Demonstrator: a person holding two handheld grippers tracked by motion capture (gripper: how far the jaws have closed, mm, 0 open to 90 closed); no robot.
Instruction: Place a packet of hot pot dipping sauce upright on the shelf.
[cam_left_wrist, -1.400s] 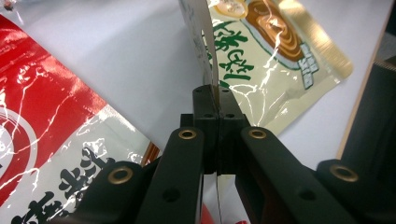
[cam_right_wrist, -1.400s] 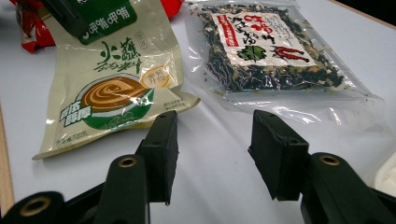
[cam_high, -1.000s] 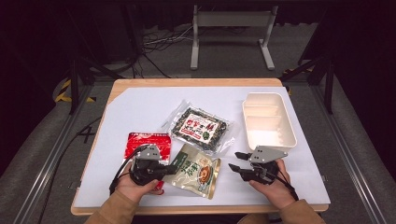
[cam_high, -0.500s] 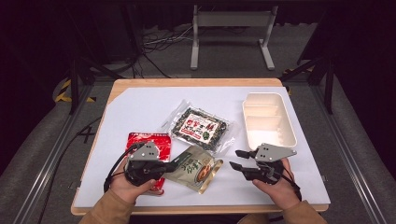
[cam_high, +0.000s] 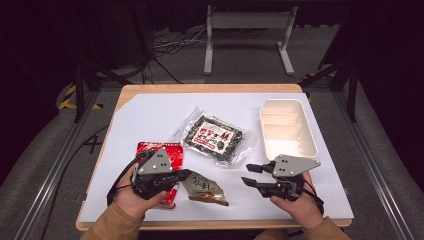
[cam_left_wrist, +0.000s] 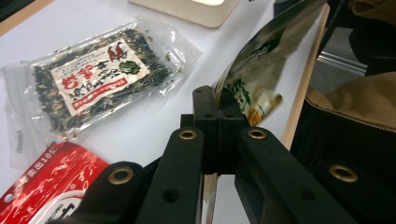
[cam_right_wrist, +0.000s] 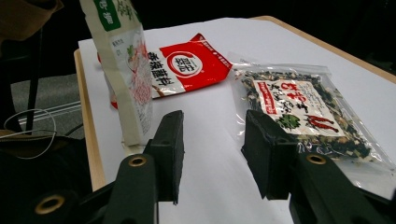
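High view: left gripper (cam_high: 186, 174) at the near-left of the worktop (cam_high: 150, 115), fingers clamped on one edge of a green-and-tan snack pouch (cam_high: 204, 187), which extends from the fingertips toward the right gripper (cam_high: 248, 174). Right gripper fingers apart with nothing between them, having just been closing; their tips point at the pouch, a clear gap remaining. Red packet (cam_high: 161, 152) lies beneath and just beyond the left fingers. Clear bag of dark seaweed mix (cam_high: 214, 138) lies beyond both sets of fingertips, roughly between them. Cream divided tray (cam_high: 287, 129) stands beyond the right gripper, near the far-right worktop edge. Left gripper view: fingers (cam_left_wrist: 219, 116) pressed together on the lower edge of the pouch (cam_left_wrist: 261, 60), which rises up and to the right from the fingertips, clear of the worktop surface. Seaweed bag (cam_left_wrist: 93, 79) lies flat to the left beyond the fingers; red packet (cam_left_wrist: 42, 182) close at lower left; a corner of the tray (cam_left_wrist: 196, 9) at the top. Right gripper view: fingers (cam_right_wrist: 170, 140) stand apart over bare white surface. Pouch (cam_right_wrist: 123, 65) hangs upright just left of and beyond the left-hand finger, not touching it. Red packet (cam_right_wrist: 187, 67) lies beyond the fingers; seaweed bag (cam_right_wrist: 303, 109) lies right of and beyond the right-hand finger.
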